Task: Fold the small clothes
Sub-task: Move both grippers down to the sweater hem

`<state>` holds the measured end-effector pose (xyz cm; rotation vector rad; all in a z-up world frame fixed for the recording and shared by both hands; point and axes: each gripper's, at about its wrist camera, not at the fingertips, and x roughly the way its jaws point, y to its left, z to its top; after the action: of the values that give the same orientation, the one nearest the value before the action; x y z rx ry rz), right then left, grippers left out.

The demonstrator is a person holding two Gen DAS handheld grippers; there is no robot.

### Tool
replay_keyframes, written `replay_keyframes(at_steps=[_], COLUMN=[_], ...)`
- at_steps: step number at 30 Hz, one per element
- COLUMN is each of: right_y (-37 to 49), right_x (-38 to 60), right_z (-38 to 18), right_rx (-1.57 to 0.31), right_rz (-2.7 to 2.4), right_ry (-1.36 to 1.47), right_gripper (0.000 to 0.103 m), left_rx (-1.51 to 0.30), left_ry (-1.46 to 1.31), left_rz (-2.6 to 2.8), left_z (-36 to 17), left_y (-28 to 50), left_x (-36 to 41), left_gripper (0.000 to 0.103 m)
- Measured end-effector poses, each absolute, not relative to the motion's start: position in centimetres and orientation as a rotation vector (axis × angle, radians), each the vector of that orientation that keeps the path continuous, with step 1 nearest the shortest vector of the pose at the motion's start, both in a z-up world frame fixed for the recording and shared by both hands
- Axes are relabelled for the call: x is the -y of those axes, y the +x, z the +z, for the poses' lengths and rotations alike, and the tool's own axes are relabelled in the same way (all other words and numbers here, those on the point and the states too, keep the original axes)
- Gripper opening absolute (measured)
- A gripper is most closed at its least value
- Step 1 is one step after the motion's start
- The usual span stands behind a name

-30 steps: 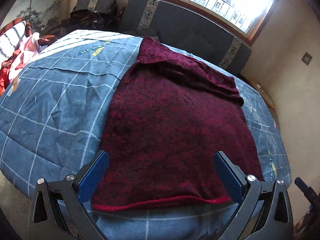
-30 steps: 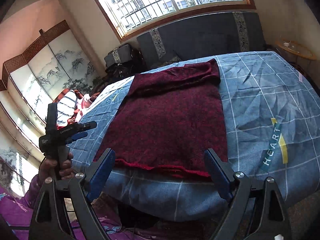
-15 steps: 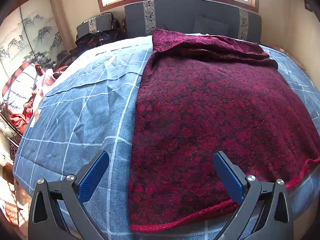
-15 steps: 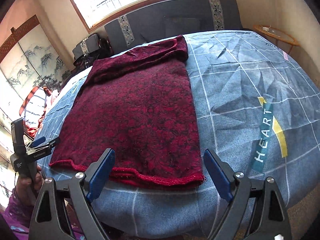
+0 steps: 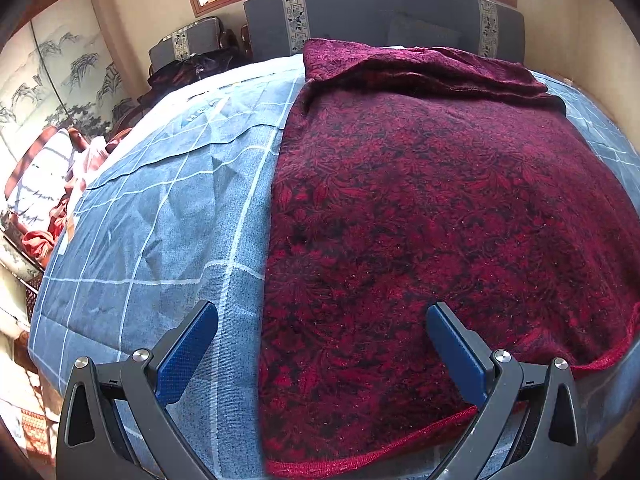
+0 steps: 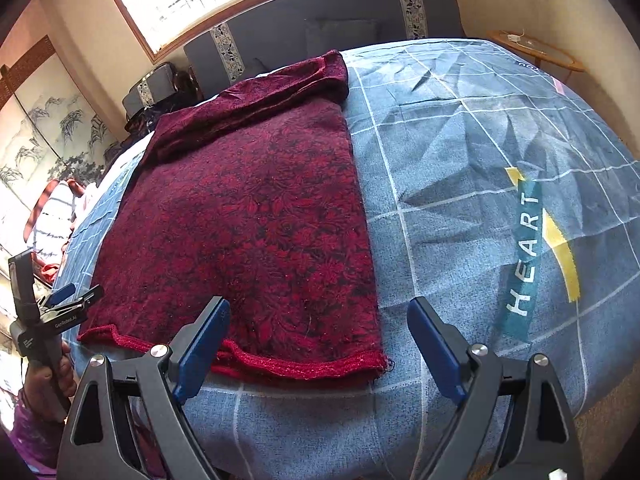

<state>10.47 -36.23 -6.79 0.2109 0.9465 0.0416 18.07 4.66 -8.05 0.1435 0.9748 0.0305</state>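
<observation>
A dark red patterned knit garment (image 5: 440, 220) lies flat on the blue quilted bed (image 5: 160, 220), its far end folded over near the headboard. My left gripper (image 5: 322, 344) is open, low over the garment's near left corner. In the right wrist view the garment (image 6: 248, 220) lies ahead on the left, its red hem toward me. My right gripper (image 6: 318, 344) is open and empty, straddling the garment's near right corner just above the hem. The left gripper (image 6: 70, 296) shows at the left edge, held in a hand.
The bed quilt (image 6: 480, 200) carries a "HEART" label on the right. A dark headboard (image 5: 380, 12) and window stand behind. A pile of clothes (image 5: 52, 184) lies left of the bed. A small round table (image 6: 536, 50) stands at the far right.
Both grippers have moved in closer and lower toward the garment's near hem corners. Both stay open.
</observation>
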Motion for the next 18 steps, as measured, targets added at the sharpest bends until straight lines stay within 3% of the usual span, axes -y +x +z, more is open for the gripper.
replay_keyframes(at_steps=[10, 18], right_y=[11.0, 11.2], right_x=[37.2, 37.2], right_z=[-8.1, -8.8], right_rx=[-0.969, -0.988], right_rz=[0.054, 0.089], right_ry=[0.250, 0.263], right_gripper=[0.088, 0.088], left_rx=[-1.038, -1.104], left_ry=[0.079, -0.162], left_rz=[-0.066, -0.317], left_z=[-9.2, -8.9], left_y=[18.6, 19.5], left_x=[-5.4, -8.8], left_gripper=[0.103, 0.099])
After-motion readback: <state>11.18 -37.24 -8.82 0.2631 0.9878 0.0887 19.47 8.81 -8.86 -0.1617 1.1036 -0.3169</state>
